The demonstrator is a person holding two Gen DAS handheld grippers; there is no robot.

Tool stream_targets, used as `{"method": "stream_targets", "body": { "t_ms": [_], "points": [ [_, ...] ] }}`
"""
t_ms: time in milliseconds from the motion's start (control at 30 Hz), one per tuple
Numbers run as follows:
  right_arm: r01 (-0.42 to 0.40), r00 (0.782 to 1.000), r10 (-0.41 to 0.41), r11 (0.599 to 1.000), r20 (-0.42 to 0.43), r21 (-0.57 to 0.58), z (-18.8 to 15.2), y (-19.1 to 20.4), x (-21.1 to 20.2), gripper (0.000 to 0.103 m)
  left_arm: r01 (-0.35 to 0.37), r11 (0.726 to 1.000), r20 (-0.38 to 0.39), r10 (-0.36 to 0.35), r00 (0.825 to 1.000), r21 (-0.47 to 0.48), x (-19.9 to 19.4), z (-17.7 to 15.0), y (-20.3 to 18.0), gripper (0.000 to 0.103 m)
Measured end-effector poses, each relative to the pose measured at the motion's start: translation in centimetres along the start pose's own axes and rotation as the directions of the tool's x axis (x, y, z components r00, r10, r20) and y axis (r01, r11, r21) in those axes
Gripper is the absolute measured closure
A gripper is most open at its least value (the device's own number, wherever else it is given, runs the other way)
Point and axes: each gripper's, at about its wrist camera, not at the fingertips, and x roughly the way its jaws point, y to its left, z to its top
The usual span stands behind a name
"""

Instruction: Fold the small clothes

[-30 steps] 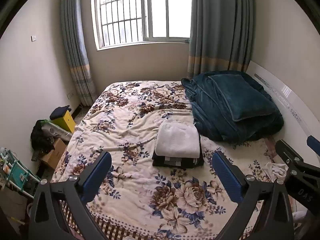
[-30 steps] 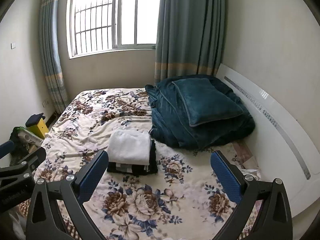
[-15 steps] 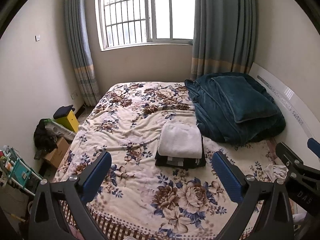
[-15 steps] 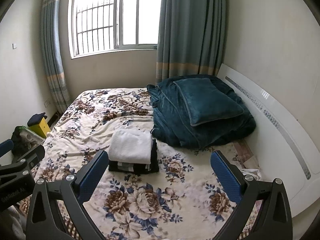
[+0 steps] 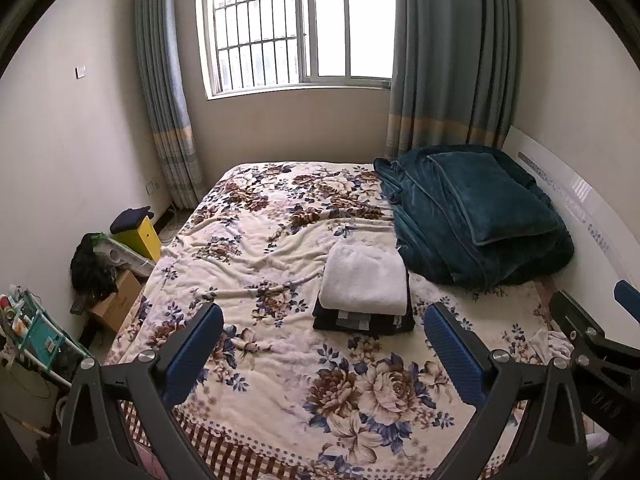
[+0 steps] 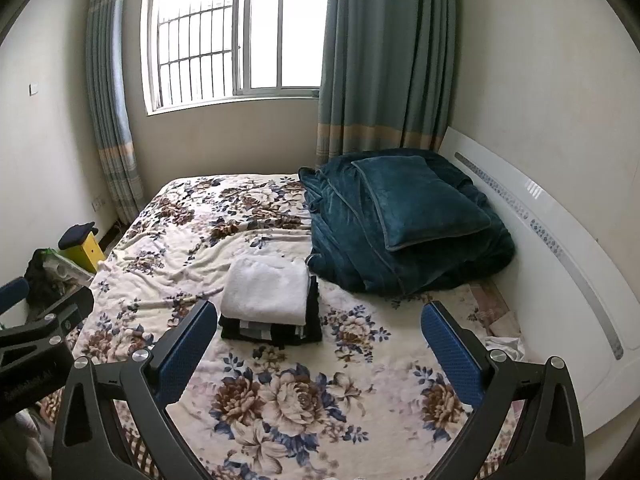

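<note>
Both claws spread wide above the near edge of the bed, nothing gripped

A folded white fluffy towel [image 5: 363, 280] is stacked on folded dark clothes [image 5: 362, 321] mid-bed on the floral cream blanket [image 5: 260, 240], beside the teal plush duvet [image 5: 472, 216]; left gripper [image 5: 324, 354] and right gripper [image 6: 318, 350] are held released, well clear of the stack
</note>
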Motion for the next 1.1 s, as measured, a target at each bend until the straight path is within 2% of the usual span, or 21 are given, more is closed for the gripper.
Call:
{"method": "stream_targets", "body": {
  "t_ms": [1100],
  "points": [
    [0.0,1.0,0.0,1.0,0.002,0.0,-0.31,0.03,0.11,0.0,-0.022,1.0,0.007,0.022,1.0,-0.009,-0.15,-0.16,0.12,0.0]
  ]
}}
